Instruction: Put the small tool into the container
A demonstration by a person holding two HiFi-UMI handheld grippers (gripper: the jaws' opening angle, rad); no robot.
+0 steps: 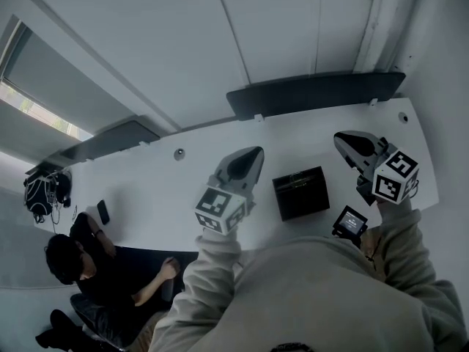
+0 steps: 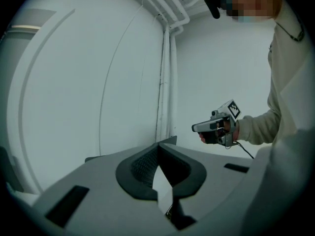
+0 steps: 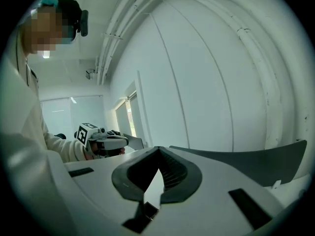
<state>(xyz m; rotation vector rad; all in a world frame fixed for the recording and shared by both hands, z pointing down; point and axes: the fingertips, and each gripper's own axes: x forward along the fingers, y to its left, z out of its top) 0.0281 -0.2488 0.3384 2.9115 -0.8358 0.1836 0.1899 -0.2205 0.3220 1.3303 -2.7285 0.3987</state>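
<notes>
Now left claw (image 1: 253, 156) and right claw (image 1: 343, 139) are shut

My left gripper (image 1: 257, 153) and right gripper (image 1: 339, 137) are pale grey with black-lined jaws. Their cubes (image 1: 220, 210) carry black-and-white square markers. My sleeves (image 1: 212, 270) are cream. The bench (image 1: 146, 189) is white, the container (image 1: 300, 193) on it black, and the panel (image 1: 315, 92) along its far edge dark grey.

1. Cool, flat, rather dim light fills all views; a window (image 1: 33, 107) glows pale at the head view's left edge.
2. Shadows are soft, without glare.
3. Both gripper views bow the wall (image 2: 88, 82) strongly, with black corners.
</notes>
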